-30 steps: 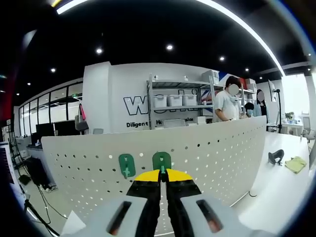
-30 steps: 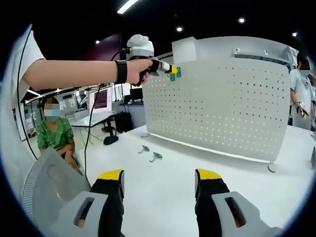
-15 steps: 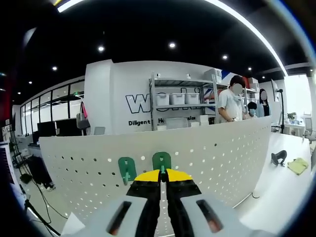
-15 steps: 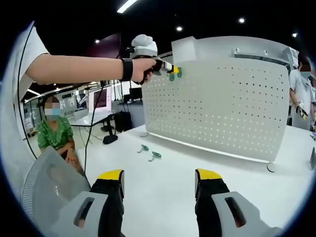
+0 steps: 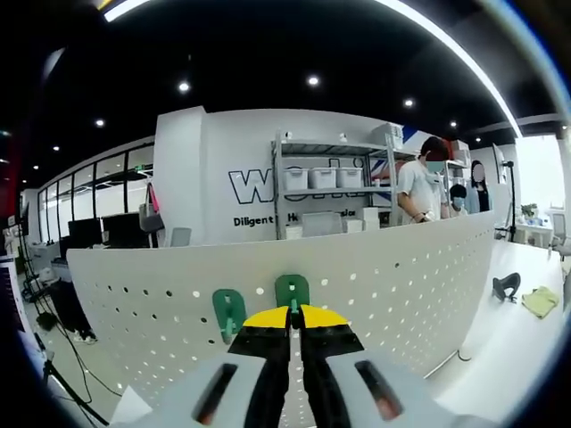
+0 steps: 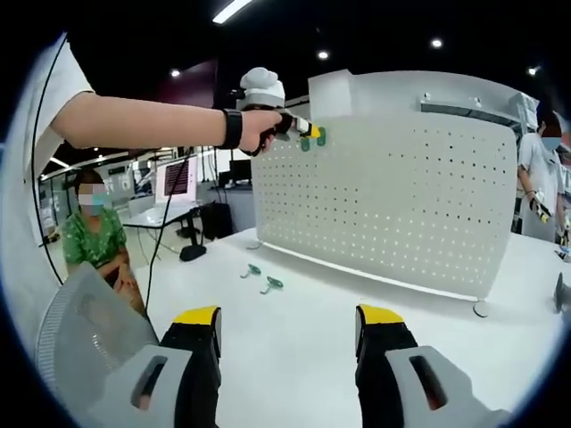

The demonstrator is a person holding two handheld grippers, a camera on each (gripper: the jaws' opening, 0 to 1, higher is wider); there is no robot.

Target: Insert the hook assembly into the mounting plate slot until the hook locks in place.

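In the left gripper view, your left gripper [image 5: 292, 314] rises from the bottom centre with its yellow-tipped jaws pressed nearly together on the lower edge of a green hook [image 5: 292, 291]. That hook sits flat against the white pegboard [image 5: 401, 276], just below the board's top edge at mid-frame. To its left, slightly lower, a second green hook [image 5: 228, 309] is also on the board (it looks a little tilted). Far right of the frame, a dark object [image 5: 506, 286] and a yellow-green cloth [image 5: 540, 300] lie on the white table [image 5: 500, 348].

In the right gripper view, start at the left: a seated person in a green top [image 6: 94, 245] is at the left edge, behind your outstretched arm. Your hand [image 6: 254, 127] in the upper centre holds the left gripper [image 6: 308, 135] up against the upper left corner of the pegboard [image 6: 393, 205], where the 2 green hooks [image 6: 313, 138] show as small green spots touching the board. Lower, at centre left, 2 more loose green hooks [image 6: 260, 277] lie on the table [image 6: 294, 330] just in front of the board's left foot. Your right gripper [image 6: 287, 325] comes up from the bottom with its jaws spread wide and nothing between them, above the bare tabletop.
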